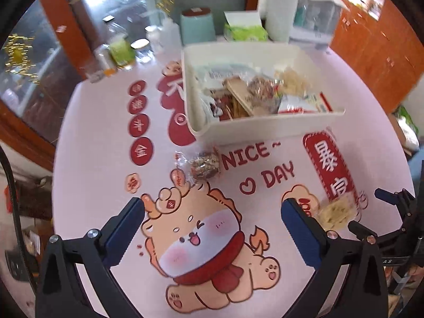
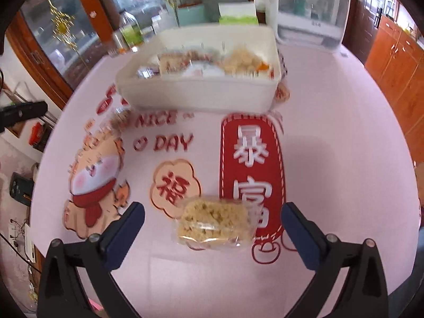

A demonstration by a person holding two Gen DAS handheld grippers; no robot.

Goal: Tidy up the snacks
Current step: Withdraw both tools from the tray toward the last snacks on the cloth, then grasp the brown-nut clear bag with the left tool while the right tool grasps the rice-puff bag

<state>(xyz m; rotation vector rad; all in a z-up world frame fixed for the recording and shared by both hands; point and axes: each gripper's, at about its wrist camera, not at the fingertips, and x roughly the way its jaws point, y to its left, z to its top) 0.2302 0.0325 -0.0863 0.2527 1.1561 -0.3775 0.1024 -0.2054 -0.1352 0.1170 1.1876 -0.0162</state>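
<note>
At the bottom centre of the right wrist view, the pale wrapped snack [image 2: 215, 221] lies on the table [image 2: 344, 159] between the right tongs [image 2: 213, 212], spread apart like the left tongs [image 1: 212, 213]; lower squarely, clamp its sides gently, then carry it to the white bin [image 2: 196, 92] above.

A white rectangular plastic bin [image 1: 265, 122] stands at the far middle of the pink worktop [image 1: 92, 159], open-topped and loaded with mixed wrapped snacks [image 1: 254, 92]: brown bars, pale puffed pieces, red-and-white packets. Just beside its near left corner lies a clear-wrapped brown nut-and-seed cluster [image 1: 204, 164], flat on the worktop, its twisted wrapper ends spread to the left. Well apart, on the near right, a clear-wrapped pale yellow puffed rice cake [image 2: 214, 222] lies flat, overlapping the red printed banner [image 2: 251, 164].
</note>
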